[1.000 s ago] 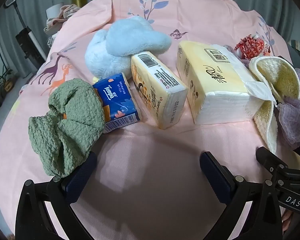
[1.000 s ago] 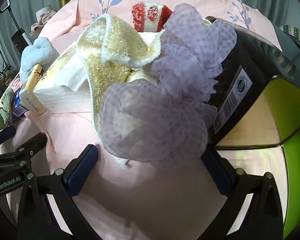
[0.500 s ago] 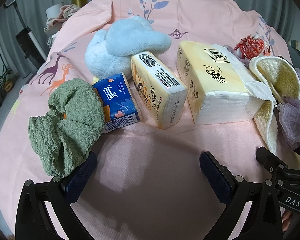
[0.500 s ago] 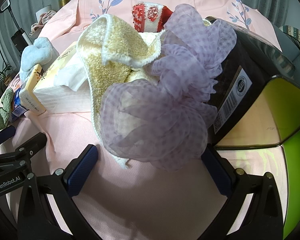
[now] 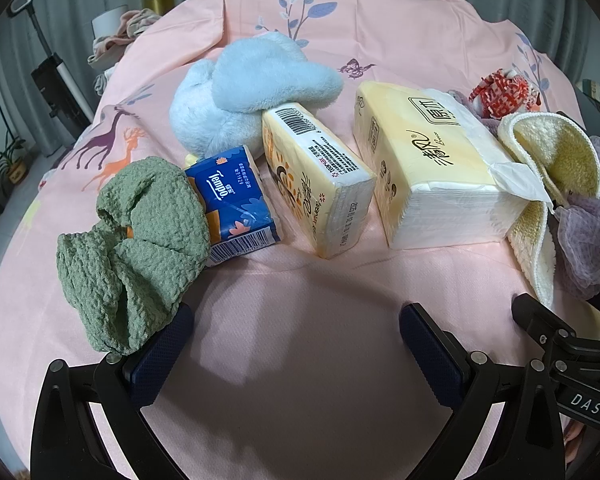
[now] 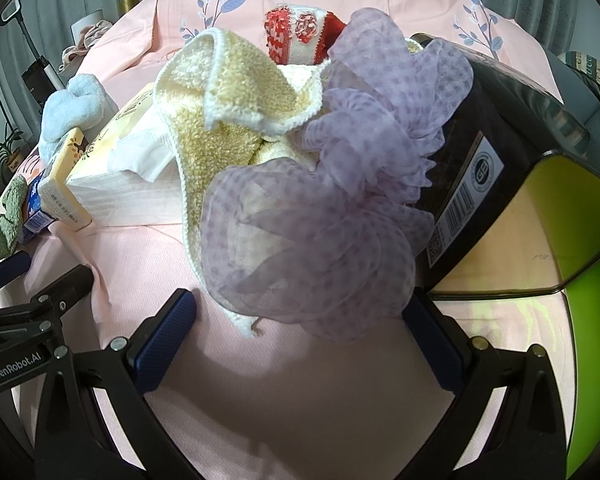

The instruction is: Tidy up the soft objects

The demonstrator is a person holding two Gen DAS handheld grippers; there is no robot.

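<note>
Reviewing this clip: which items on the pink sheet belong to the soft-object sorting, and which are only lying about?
Belong to the job:
green cloth
blue plush
yellow towel
purple mesh scrunchie
red-and-white knit piece
dark box with green lining, probably the container

Lying about:
Tempo tissue pack
barcoded yellow tissue pack
large open tissue pack

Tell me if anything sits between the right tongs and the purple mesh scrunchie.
Nothing visible does. The right tongs are open, with only bare pink sheet before the purple mesh scrunchie, which drapes over the yellow towel and leans against the dark box.
</note>
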